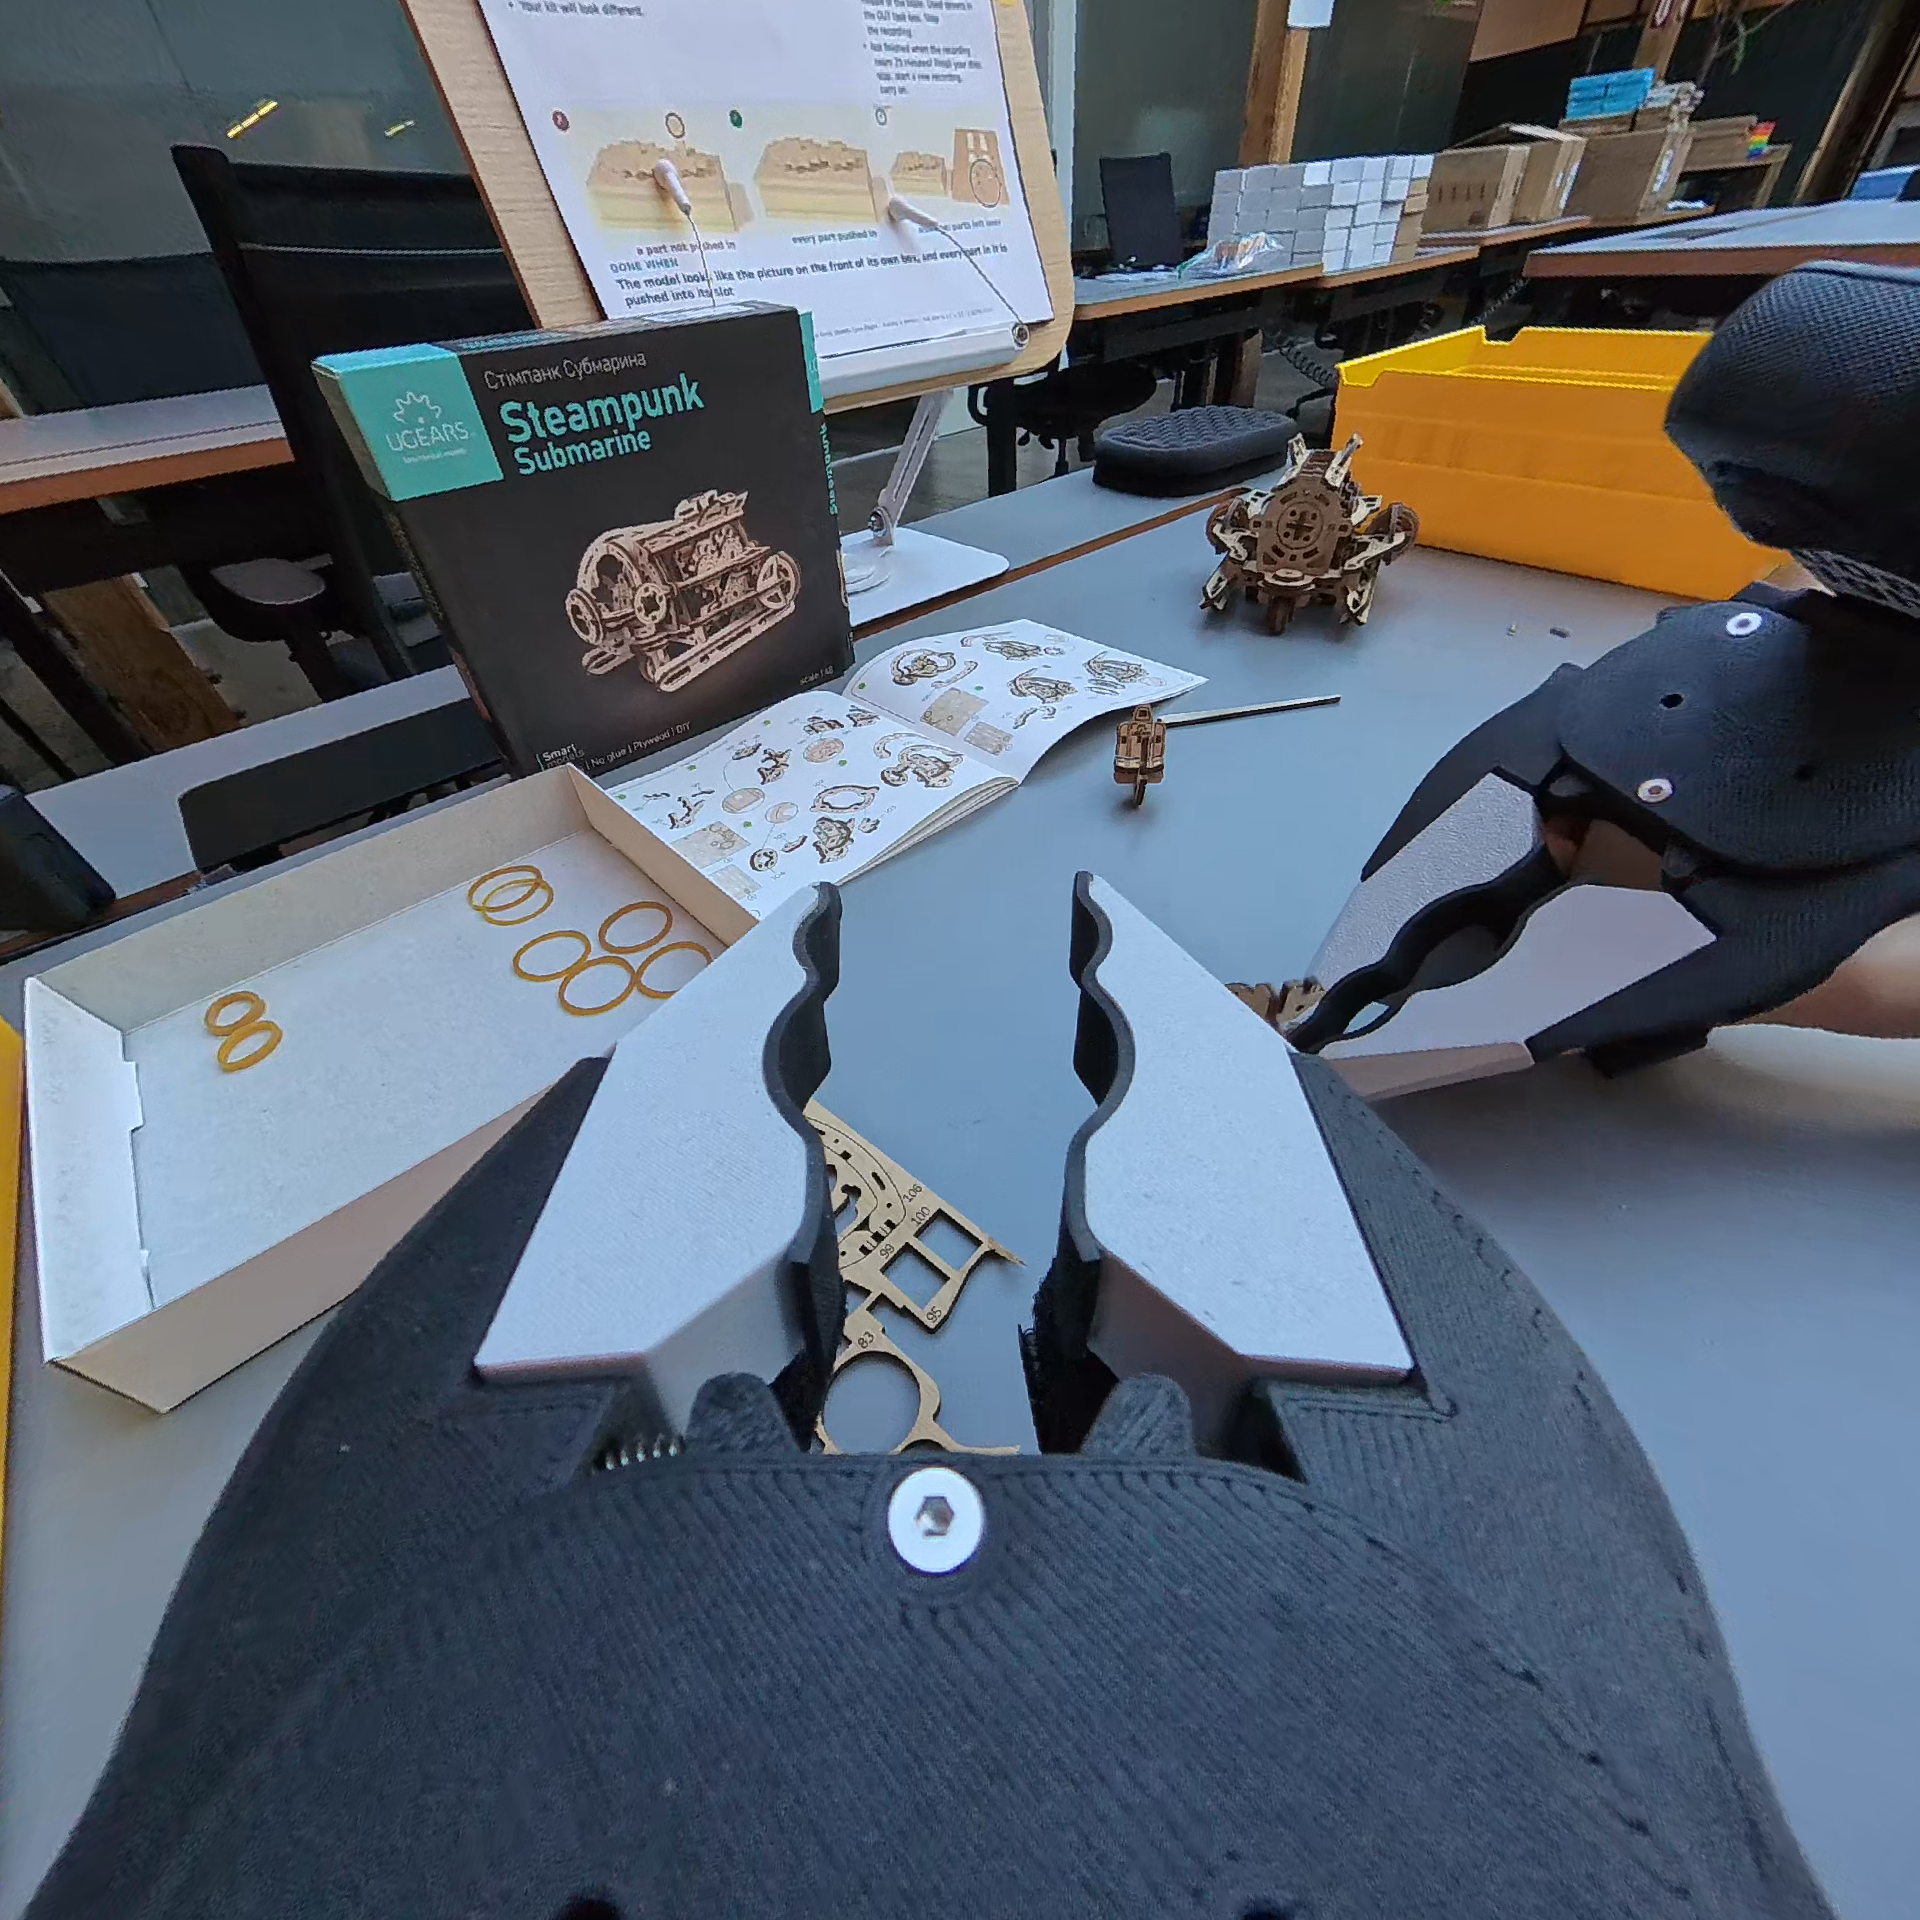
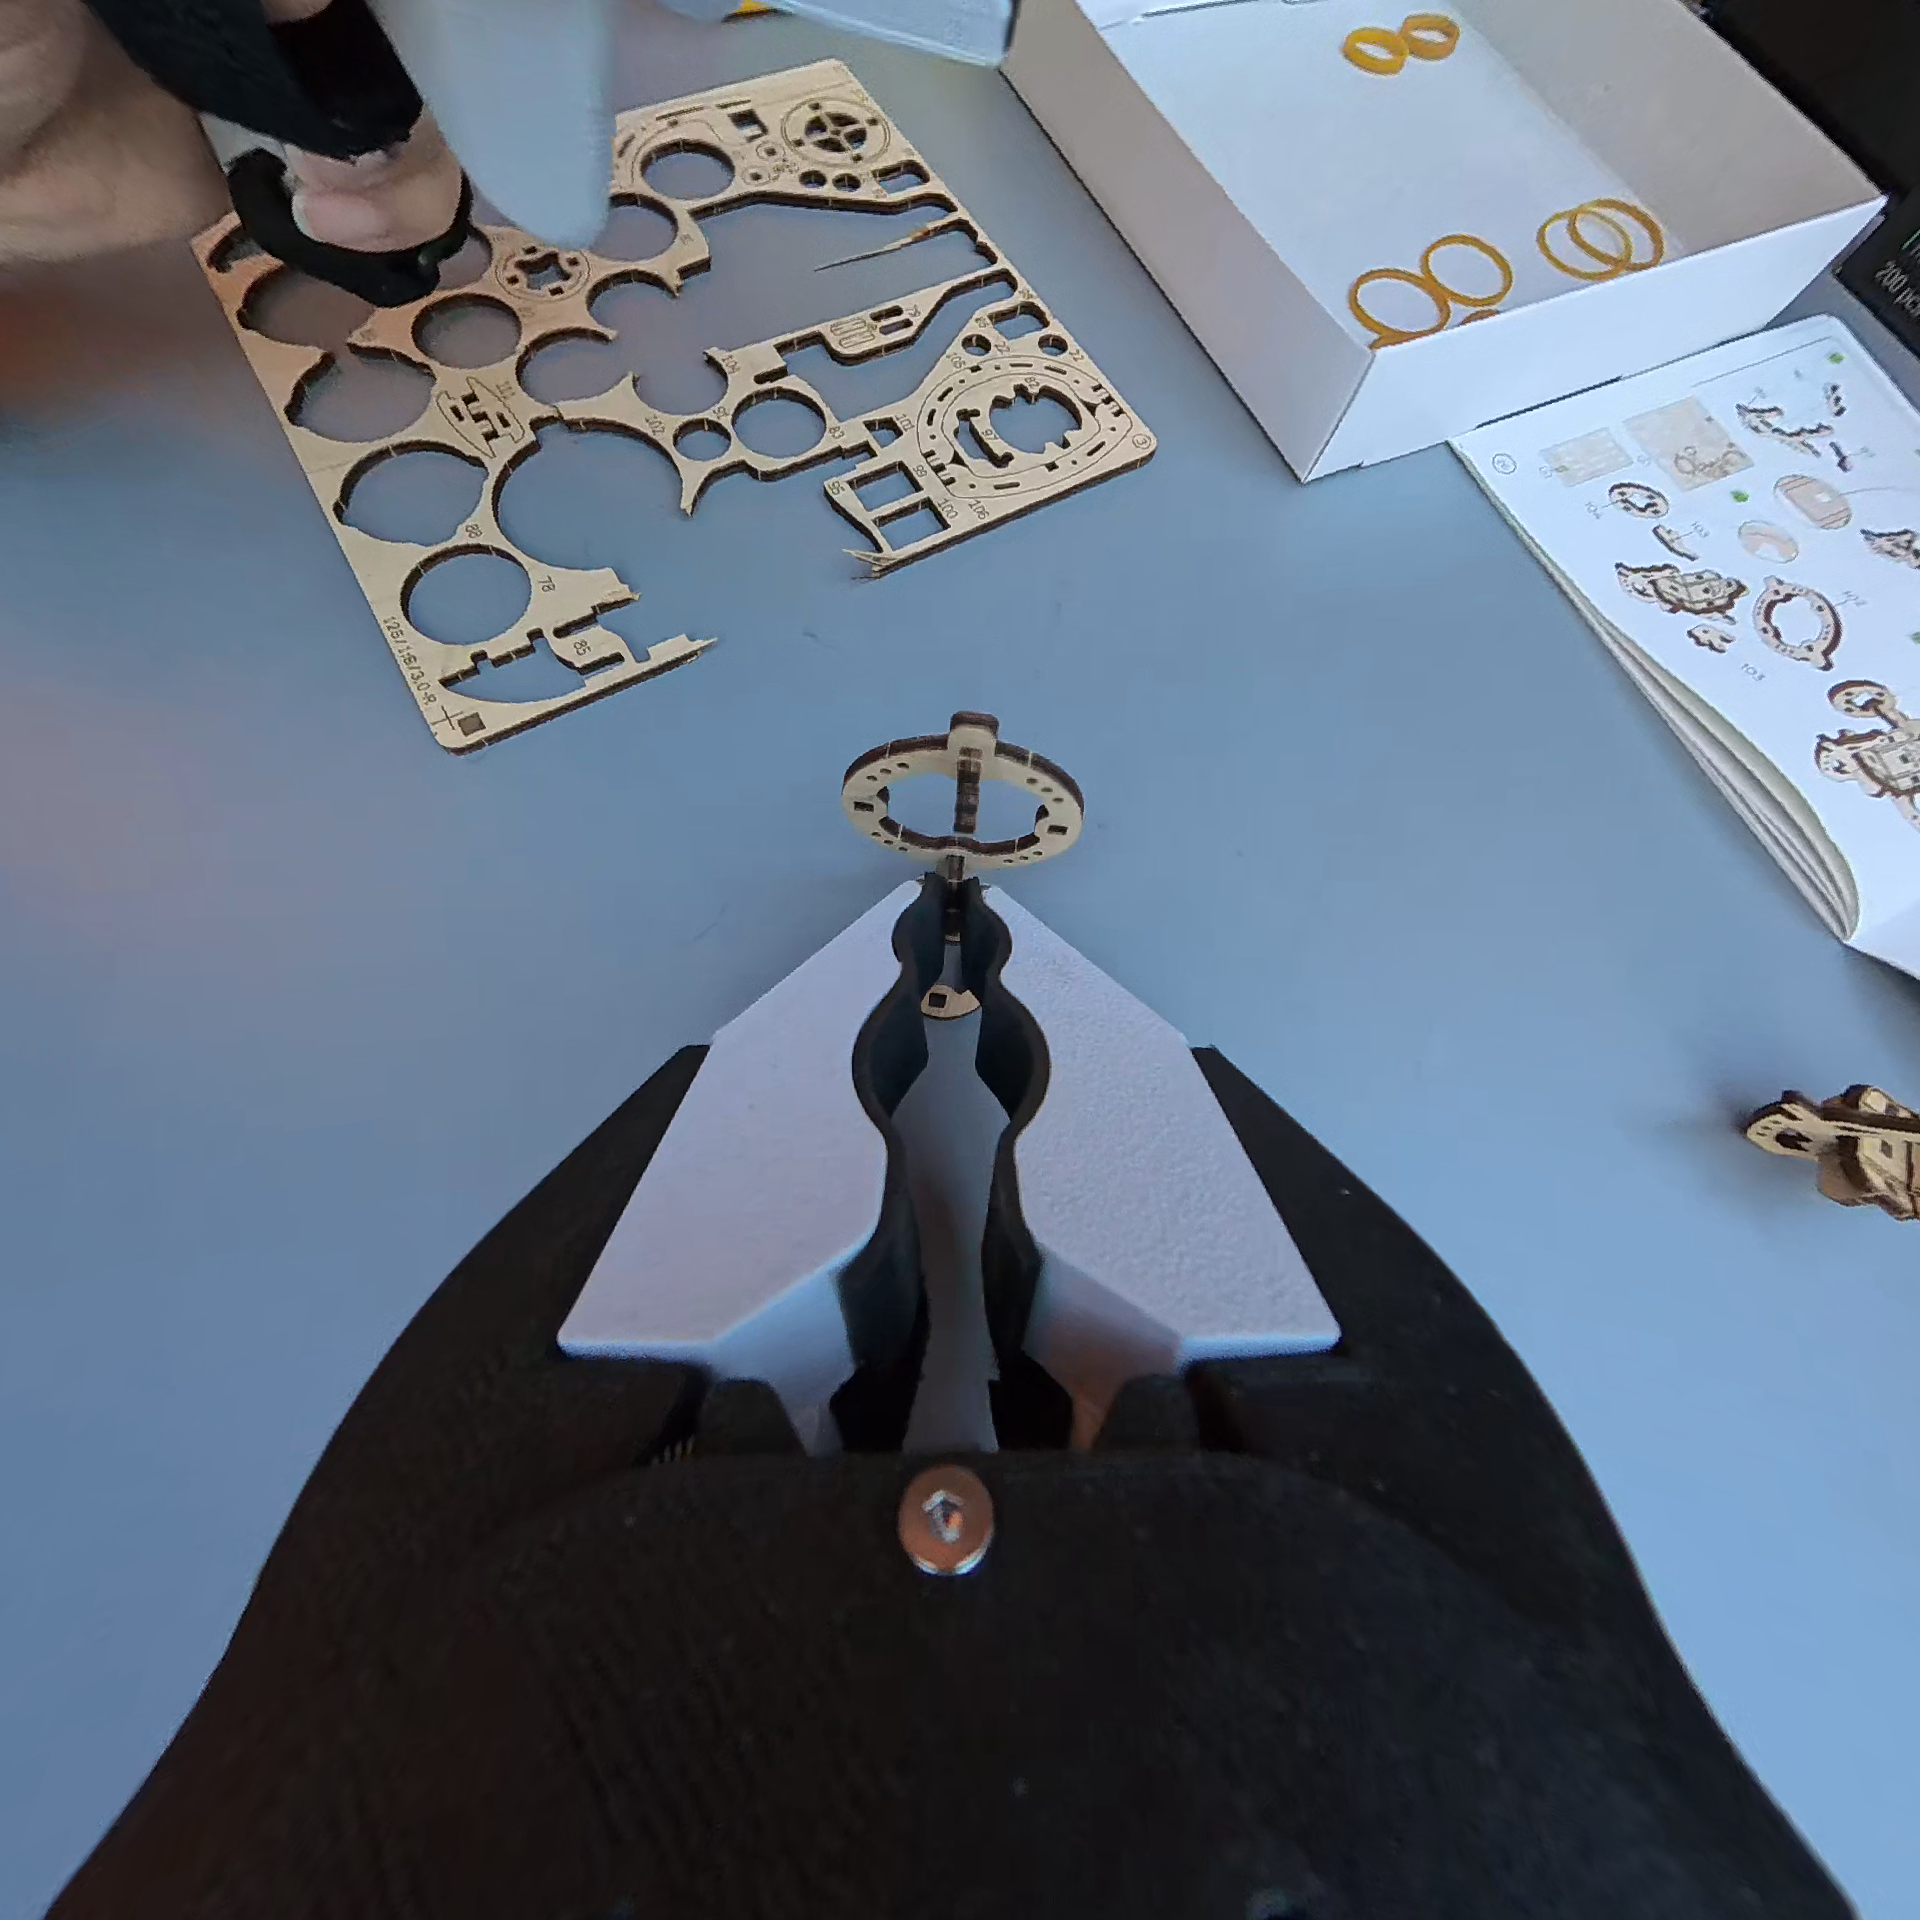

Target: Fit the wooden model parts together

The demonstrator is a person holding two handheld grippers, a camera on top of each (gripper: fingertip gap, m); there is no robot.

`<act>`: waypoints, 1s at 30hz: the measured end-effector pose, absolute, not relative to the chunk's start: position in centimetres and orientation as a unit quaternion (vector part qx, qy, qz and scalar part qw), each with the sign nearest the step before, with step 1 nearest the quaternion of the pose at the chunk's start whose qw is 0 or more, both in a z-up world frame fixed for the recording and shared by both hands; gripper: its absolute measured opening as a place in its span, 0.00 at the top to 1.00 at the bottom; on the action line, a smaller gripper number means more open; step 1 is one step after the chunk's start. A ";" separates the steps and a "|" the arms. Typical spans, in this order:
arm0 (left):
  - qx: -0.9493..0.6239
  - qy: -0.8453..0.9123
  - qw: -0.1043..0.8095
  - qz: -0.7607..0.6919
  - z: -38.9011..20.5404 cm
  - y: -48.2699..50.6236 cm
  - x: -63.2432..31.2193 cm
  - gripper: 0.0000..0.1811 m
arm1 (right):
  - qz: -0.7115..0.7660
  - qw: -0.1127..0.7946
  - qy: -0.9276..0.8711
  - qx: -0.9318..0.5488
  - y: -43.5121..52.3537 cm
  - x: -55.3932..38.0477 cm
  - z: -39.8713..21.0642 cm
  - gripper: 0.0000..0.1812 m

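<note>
At frame centre, the right gripper [image 2: 951, 894] pinches a small wooden ring assembly [image 2: 961, 805] above the grey table [image 2: 1351, 935]. Upper left, the left gripper [image 1: 951, 914], jaws apart and empty, hovers over the punched sheet [image 2: 665, 405]. Likely fetching the next piece; freeing it calls for gentle pressure.

We see a shared workshop or maker space set up for kit assembly. Our grey counter [image 1: 1558, 1299] is one of several long ones standing in rows, and those behind carry stacks of small white boxes [image 1: 1314, 208] and brown cardboard cartons [image 1: 1507, 182]. Timber posts [image 1: 1276, 94] rise at the back, and office chairs [image 1: 1138, 208] stand between the rows. A yellow parts bin [image 1: 1507, 457] sits on our counter, as does an instruction sheet on a tilted stand [image 1: 790, 156]. A kit box [image 1: 603, 530] stands upright, with an open booklet [image 1: 914, 738] of assembly diagrams lying beside it.
</note>
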State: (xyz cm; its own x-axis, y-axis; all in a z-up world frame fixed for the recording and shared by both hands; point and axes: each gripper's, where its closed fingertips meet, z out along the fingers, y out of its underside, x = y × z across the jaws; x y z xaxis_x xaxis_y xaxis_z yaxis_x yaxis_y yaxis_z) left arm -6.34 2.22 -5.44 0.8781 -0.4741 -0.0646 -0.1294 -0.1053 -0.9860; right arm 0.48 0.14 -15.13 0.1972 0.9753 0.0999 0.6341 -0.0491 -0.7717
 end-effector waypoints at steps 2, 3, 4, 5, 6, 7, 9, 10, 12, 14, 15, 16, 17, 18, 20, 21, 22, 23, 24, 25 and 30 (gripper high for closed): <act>-0.731 0.207 0.637 -0.135 -5.4 2.2 -6.3 0.76 | 0.236 0.365 -0.591 -0.680 0.1 0.5 -15.1 1.00; -0.731 0.207 0.637 -0.134 -5.4 2.2 -6.3 0.76 | 0.236 0.368 -0.594 -0.676 0.1 0.5 -15.1 1.00; -0.731 0.207 0.637 -0.134 -5.4 2.2 -6.3 0.76 | 0.234 0.370 -0.596 -0.673 0.1 0.5 -15.1 1.00; -0.731 0.206 0.637 -0.135 -5.4 2.2 -6.3 0.76 | 0.230 0.371 -0.600 -0.671 0.1 0.5 -15.2 1.00; -0.731 0.206 0.637 -0.135 -5.5 2.2 -6.3 0.76 | 0.222 0.376 -0.606 -0.665 0.1 0.4 -15.2 1.00; -0.731 0.207 0.636 -0.135 -5.5 2.2 -6.3 0.76 | 0.214 0.381 -0.611 -0.661 0.0 0.4 -15.2 1.00; -0.730 0.208 0.637 -0.134 -5.5 2.2 -6.3 0.76 | 0.204 0.387 -0.616 -0.655 0.0 0.4 -15.2 0.99; -0.730 0.208 0.637 -0.133 -5.5 2.2 -6.3 0.76 | 0.208 0.384 -0.614 -0.658 0.0 0.4 -15.2 0.99; -0.731 0.209 0.636 -0.133 -5.5 2.2 -6.3 0.76 | 0.223 0.382 -0.608 -0.660 0.0 0.4 -15.2 0.99; -0.732 0.209 0.635 -0.133 -5.6 2.3 -6.3 0.76 | 0.227 0.382 -0.605 -0.661 0.0 0.4 -15.1 0.99; -0.732 0.208 0.635 -0.133 -5.6 2.3 -6.3 0.76 | 0.228 0.380 -0.603 -0.663 0.0 0.4 -15.1 1.00; -0.733 0.208 0.634 -0.132 -5.6 2.3 -6.3 0.76 | 0.231 0.380 -0.600 -0.665 0.1 0.4 -15.1 0.99; -0.733 0.207 0.634 -0.132 -5.6 2.3 -6.3 0.76 | 0.235 0.380 -0.596 -0.667 0.2 0.4 -15.1 0.99; -0.733 0.207 0.634 -0.133 -5.6 2.3 -6.3 0.76 | 0.240 0.380 -0.591 -0.670 0.2 0.4 -15.0 0.99; -0.733 0.206 0.634 -0.135 -5.6 2.3 -6.3 0.76 | 0.247 0.375 -0.587 -0.674 0.2 0.4 -15.0 0.99; -0.733 0.206 0.634 -0.135 -5.6 2.3 -6.3 0.76 | 0.250 0.372 -0.585 -0.676 0.2 0.4 -15.0 0.99; -0.734 0.206 0.634 -0.134 -5.7 2.3 -6.3 0.76 | 0.253 0.371 -0.583 -0.677 0.2 0.4 -15.0 0.99; -0.734 0.206 0.633 -0.134 -5.7 2.3 -6.3 0.76 | 0.255 0.371 -0.582 -0.677 0.1 0.4 -15.0 0.99; -0.734 0.207 0.633 -0.134 -5.7 2.3 -6.3 0.76 | 0.254 0.372 -0.581 -0.678 0.2 0.4 -14.9 0.99; -0.734 0.207 0.633 -0.133 -5.7 2.3 -6.3 0.76 | 0.252 0.376 -0.578 -0.679 0.3 0.5 -14.9 0.98; -0.734 0.206 0.633 -0.135 -5.6 2.3 -6.3 0.76 | 0.287 0.379 -0.560 -0.679 0.2 0.5 -14.1 0.89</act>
State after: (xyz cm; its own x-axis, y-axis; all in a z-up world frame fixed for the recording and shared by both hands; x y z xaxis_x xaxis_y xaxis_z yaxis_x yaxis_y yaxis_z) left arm -6.34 2.32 -5.65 0.8790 -0.4727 -0.0630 -0.1316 -0.1134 -0.9848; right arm 0.49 0.18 -14.07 0.2083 0.9774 0.0353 0.5431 -0.0856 -0.8353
